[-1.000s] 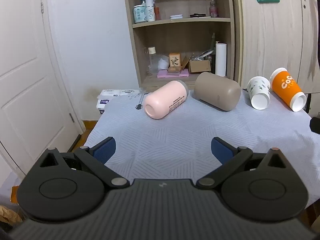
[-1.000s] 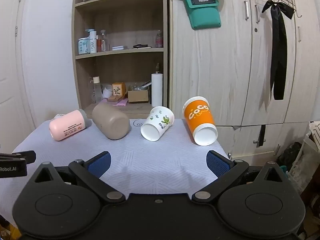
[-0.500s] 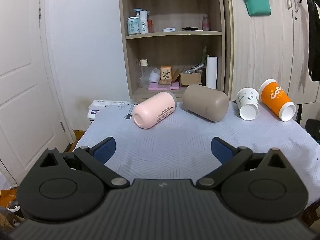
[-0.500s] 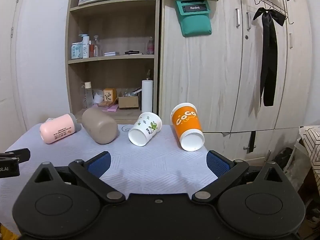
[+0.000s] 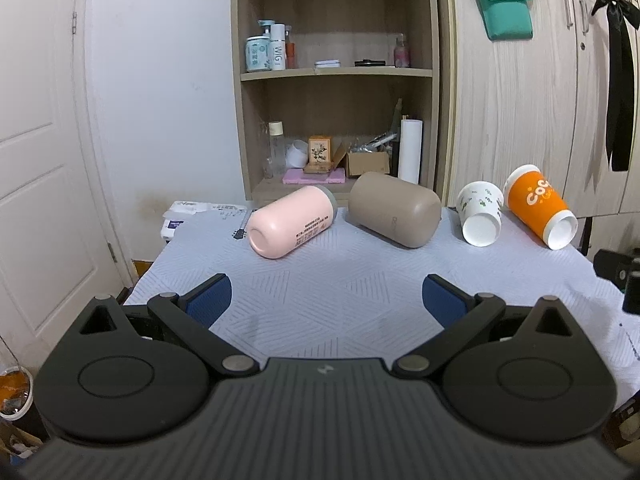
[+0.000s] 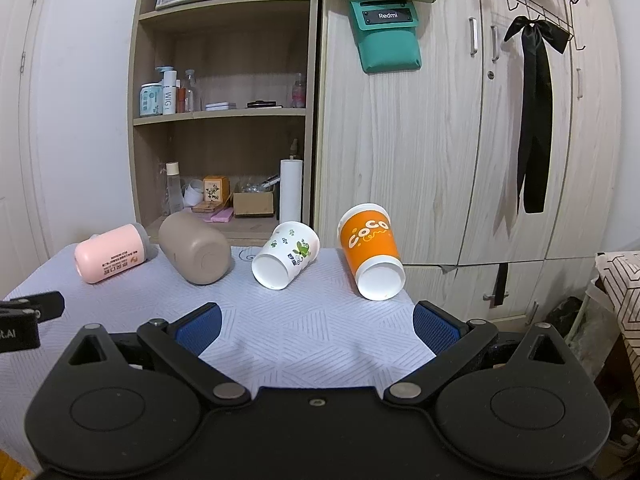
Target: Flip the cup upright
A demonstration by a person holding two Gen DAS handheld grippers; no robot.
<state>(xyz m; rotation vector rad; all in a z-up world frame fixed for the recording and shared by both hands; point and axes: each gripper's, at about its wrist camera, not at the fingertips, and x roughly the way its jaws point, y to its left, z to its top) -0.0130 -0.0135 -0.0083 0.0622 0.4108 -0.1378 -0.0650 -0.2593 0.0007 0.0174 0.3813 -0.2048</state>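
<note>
Several cups lie on their sides in a row at the far side of the table: a pink cup, a taupe cup, a white leaf-print paper cup and an orange paper cup. My left gripper is open and empty at the near edge, well short of the pink and taupe cups. My right gripper is open and empty, short of the white and orange cups.
A light patterned cloth covers the table. An open shelf unit with bottles and boxes stands behind it, with wooden cupboards to the right. A white door is at the left. The table's right edge drops off beside the orange cup.
Both grippers have drawn back and tilted up, so the cups sit lower and smaller in view. The cups have not moved. Both stay open.
</note>
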